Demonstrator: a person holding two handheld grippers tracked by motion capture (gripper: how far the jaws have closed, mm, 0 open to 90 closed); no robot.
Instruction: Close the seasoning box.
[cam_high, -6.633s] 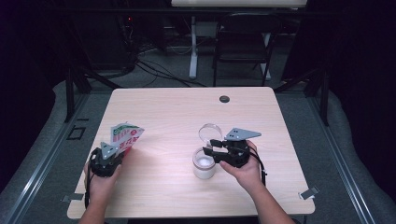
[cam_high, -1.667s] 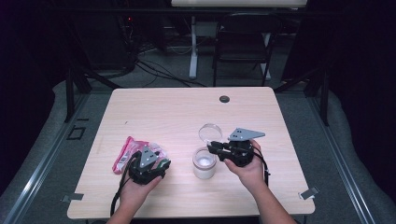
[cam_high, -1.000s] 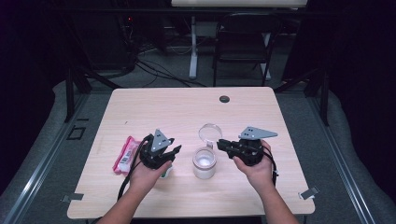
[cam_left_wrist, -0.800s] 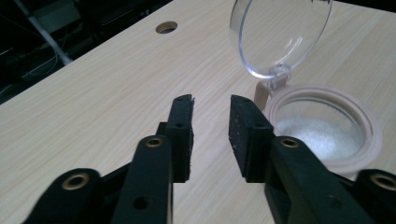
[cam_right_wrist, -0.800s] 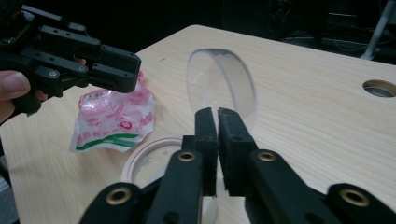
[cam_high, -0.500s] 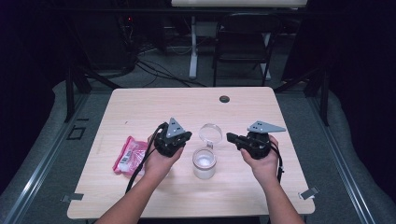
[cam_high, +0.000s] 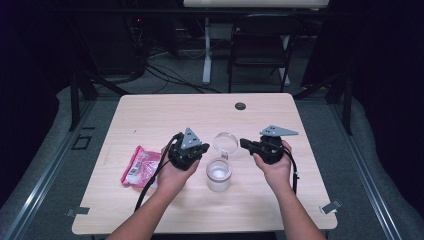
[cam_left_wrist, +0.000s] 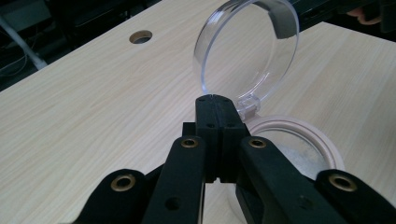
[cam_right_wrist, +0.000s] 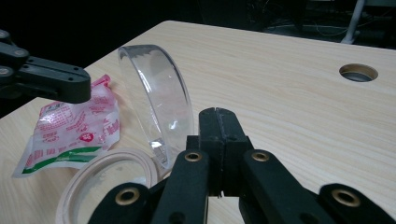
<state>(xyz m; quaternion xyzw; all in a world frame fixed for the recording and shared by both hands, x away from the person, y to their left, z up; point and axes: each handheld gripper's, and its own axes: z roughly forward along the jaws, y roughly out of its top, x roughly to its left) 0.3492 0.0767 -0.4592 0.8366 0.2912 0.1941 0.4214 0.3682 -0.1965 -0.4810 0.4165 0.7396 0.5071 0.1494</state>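
Observation:
A clear jar (cam_high: 218, 174) with a pale rim stands at the table's middle, its round hinged lid (cam_high: 226, 142) tipped up and open. Something whitish lies at its bottom. My left gripper (cam_high: 202, 148) sits just left of the lid, jaws shut with nothing between them; in the left gripper view its tips (cam_left_wrist: 215, 100) end right before the lid's hinge (cam_left_wrist: 247, 102). My right gripper (cam_high: 243, 143) is level with it on the lid's right side, also shut and holding nothing (cam_right_wrist: 217, 113). A pink snack packet (cam_high: 141, 165) lies flat to the left.
The wooden table (cam_high: 150, 120) has a round cable hole (cam_high: 240, 106) near its far edge. A chair (cam_high: 260, 50) and cables stand on the floor beyond. In the right gripper view the left gripper's dark jaw (cam_right_wrist: 46, 77) reaches in above the packet (cam_right_wrist: 70, 126).
The left hand has left the packet lying on the table and moved right and farther, up to the lid. The right hand drew back from the jar to the right. Both jaws have shut.

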